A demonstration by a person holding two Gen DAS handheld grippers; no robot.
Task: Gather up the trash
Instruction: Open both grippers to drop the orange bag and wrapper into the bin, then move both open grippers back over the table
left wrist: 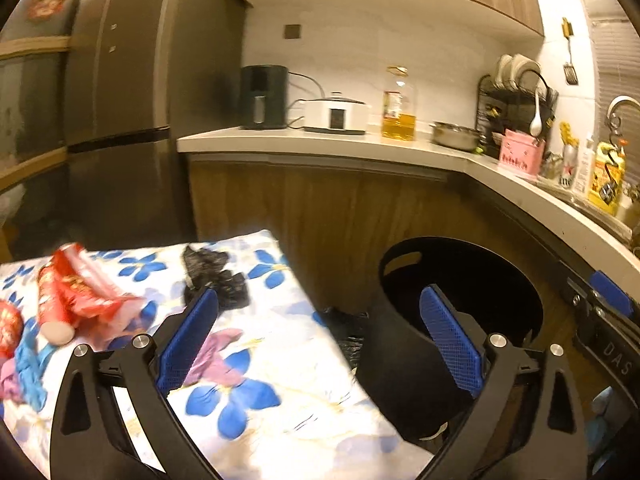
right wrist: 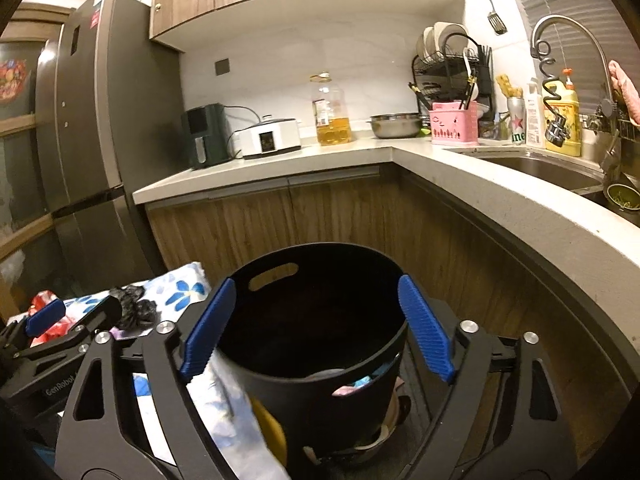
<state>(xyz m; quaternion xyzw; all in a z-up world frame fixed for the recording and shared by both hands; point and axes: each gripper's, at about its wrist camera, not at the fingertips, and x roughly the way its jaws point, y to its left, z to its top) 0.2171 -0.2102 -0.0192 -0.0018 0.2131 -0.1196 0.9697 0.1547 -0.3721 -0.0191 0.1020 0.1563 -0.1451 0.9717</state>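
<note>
Left gripper (left wrist: 320, 336) fingers spread wide, nothing between them; lower centre of frame, over the flowered desk (left wrist: 280, 420) edge. Right gripper (right wrist: 318, 328) likewise wide and empty, straddling the black bin (right wrist: 320, 320) (something pale inside, hard to make out). Red wrappers (left wrist: 76, 288) lie left; black crumpled bag (left wrist: 214, 276) beside them.

Spread tongs (left wrist: 320, 320) (nothing between) over floral cloth (left wrist: 288, 408), black bin (left wrist: 404, 356)

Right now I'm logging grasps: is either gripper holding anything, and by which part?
Nothing is held. The left gripper and the right gripper both have open jaws with nothing pinched; the right frames the black bin without touching it.
</note>
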